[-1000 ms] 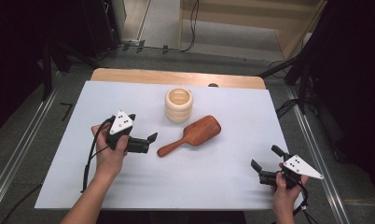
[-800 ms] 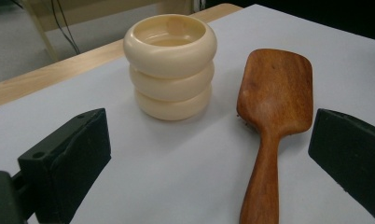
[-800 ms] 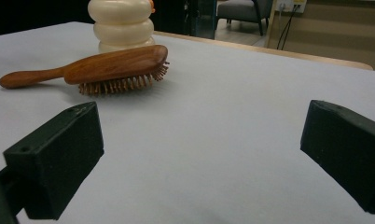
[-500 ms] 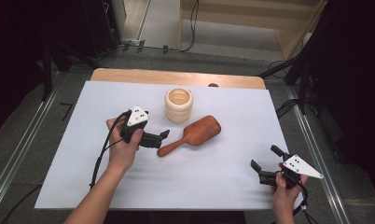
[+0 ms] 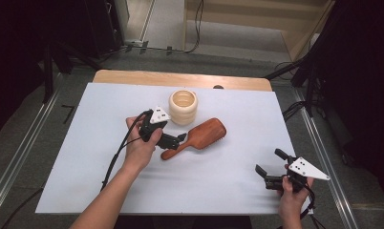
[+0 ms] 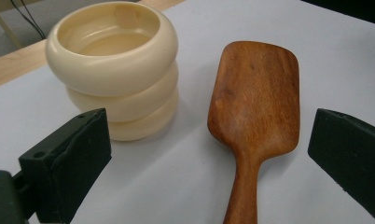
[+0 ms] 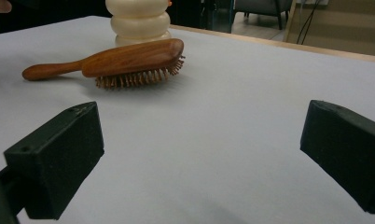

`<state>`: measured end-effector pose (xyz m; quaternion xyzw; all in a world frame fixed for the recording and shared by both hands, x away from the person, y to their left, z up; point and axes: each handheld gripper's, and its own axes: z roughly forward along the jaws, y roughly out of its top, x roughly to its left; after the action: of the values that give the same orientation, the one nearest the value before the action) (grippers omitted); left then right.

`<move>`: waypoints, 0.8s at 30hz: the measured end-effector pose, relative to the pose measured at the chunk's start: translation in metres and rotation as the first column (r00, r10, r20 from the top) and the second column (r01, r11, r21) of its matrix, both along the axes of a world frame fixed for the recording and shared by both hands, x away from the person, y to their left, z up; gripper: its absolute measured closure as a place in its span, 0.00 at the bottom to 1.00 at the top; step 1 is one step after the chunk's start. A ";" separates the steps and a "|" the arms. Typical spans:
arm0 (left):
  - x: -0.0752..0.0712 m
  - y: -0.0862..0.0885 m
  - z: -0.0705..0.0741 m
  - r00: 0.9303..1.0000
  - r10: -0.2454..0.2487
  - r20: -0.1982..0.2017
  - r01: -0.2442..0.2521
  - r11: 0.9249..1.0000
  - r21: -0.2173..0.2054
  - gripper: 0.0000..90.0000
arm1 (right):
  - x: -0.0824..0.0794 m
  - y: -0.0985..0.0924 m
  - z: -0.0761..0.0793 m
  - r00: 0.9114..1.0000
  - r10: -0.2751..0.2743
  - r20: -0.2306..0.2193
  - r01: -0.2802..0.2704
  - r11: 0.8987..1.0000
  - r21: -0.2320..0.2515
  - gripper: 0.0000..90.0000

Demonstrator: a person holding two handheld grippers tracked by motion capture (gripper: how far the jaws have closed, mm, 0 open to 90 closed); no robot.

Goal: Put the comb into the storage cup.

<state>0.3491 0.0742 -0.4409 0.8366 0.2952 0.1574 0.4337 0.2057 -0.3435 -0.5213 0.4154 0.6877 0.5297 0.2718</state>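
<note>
A brown wooden hairbrush point(image 5: 199, 136) lies bristles down in the middle of the white table sheet point(image 5: 75, 143), its handle pointing to the near left. Just behind it stands a cream ribbed cup point(image 5: 184, 107). My left gripper point(image 5: 178, 140) is open right at the brush's handle. In the left gripper view its jaws stand wide on either side of the hairbrush point(image 6: 255, 98), with the cup point(image 6: 115, 70) at the left. My right gripper point(image 5: 269, 162) is open near the front right edge, holding nothing. It faces the hairbrush point(image 7: 129, 58) and the cup point(image 7: 139, 23) from a distance.
A strip of the wooden tabletop point(image 5: 180, 78) shows behind the sheet. Metal rails point(image 5: 18, 157) run along both sides of the table. Dark stands and cables sit on the floor beyond the far edge.
My left gripper has moved right, across the sheet, up to the hairbrush handle. The right gripper, the brush and the cup have stayed put.
</note>
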 end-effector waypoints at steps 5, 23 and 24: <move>0.002 -0.008 -0.004 1.000 -0.023 -0.020 0.023 1.000 0.022 0.00 | 0.000 0.001 0.000 1.000 0.003 -0.007 -0.003 1.000 -0.008 0.00; 0.007 -0.028 -0.023 0.992 -0.047 -0.115 0.065 0.986 0.151 0.16 | 0.003 0.004 -0.001 0.999 0.010 -0.033 -0.011 0.999 -0.034 0.00; 0.007 -0.029 -0.024 0.990 -0.055 -0.132 0.076 0.984 0.159 0.16 | 0.003 0.004 -0.001 0.999 0.010 -0.035 -0.011 0.999 -0.032 0.00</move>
<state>0.3559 0.0454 -0.4651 0.8871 0.2807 0.1130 0.3486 0.2089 -0.3395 -0.5221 0.4164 0.7030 0.5126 0.2639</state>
